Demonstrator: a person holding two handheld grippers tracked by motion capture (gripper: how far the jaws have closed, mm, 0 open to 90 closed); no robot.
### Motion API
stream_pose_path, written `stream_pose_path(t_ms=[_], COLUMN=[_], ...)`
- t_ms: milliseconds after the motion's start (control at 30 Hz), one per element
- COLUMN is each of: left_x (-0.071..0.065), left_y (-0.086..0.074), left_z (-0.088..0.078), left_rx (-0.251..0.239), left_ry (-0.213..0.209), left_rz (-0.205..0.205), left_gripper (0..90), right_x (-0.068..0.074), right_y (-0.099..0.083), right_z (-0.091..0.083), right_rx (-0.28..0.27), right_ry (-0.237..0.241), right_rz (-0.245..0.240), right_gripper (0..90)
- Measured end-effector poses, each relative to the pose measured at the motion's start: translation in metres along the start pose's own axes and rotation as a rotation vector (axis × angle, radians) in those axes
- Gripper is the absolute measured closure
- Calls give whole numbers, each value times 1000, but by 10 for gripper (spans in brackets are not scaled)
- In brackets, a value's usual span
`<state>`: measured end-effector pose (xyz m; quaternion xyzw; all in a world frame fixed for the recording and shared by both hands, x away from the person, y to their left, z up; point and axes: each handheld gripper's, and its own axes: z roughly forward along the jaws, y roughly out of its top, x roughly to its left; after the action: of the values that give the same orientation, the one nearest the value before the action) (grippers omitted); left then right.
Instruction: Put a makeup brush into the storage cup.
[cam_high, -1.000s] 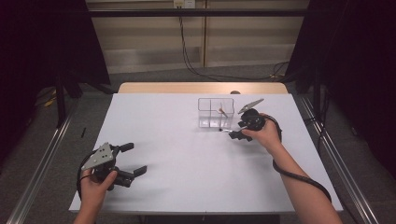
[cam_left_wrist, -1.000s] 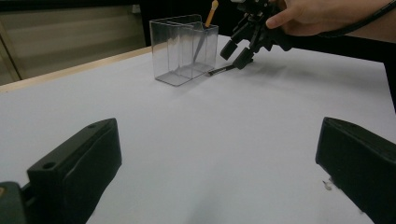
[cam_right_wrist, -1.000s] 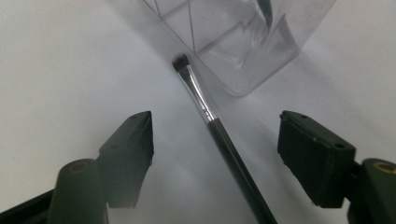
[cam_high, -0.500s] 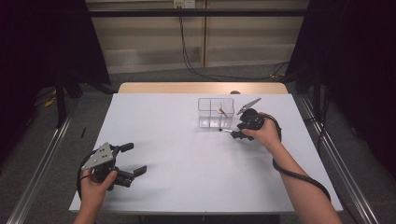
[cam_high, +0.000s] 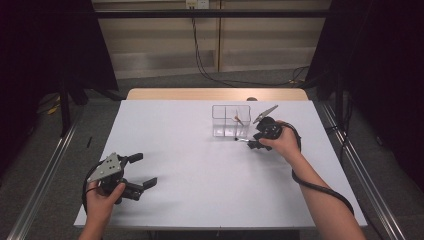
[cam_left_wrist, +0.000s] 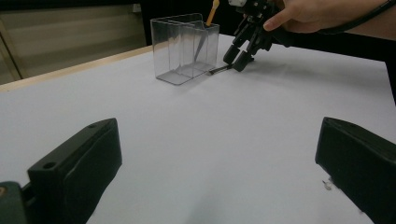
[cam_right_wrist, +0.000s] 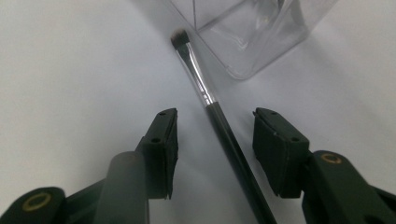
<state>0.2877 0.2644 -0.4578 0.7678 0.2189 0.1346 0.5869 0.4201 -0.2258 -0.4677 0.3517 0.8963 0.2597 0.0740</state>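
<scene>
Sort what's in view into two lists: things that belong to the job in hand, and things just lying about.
In the job:
- right gripper, jaws just closing around the brush, not yet pressing
- small brush lying on the table
- clear divided box, an orange-tipped stick standing in it

Lying about:
- left gripper, open, idle at the near edge
- cables on the floor behind the table
</scene>
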Motion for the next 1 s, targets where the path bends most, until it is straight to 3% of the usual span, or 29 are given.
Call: stream_pose_path(t_ms=[233,733,1000], left_x=[0,0,0], left_y=[0,0,1], left_z=[0,-1,-1], left_rx=[0,-1,-4], left_ry=[-1,1,0], left_rz=[1,4,5], left_gripper=[4,4,4], right_x=[1,9,8], right_y=[0,6,2], right_z=[0,-3,-9], right_rx=[4,79,124], right_ry=[-6,9,17], right_rz=[-12,-49,-13], right_gripper=[552,826,846])
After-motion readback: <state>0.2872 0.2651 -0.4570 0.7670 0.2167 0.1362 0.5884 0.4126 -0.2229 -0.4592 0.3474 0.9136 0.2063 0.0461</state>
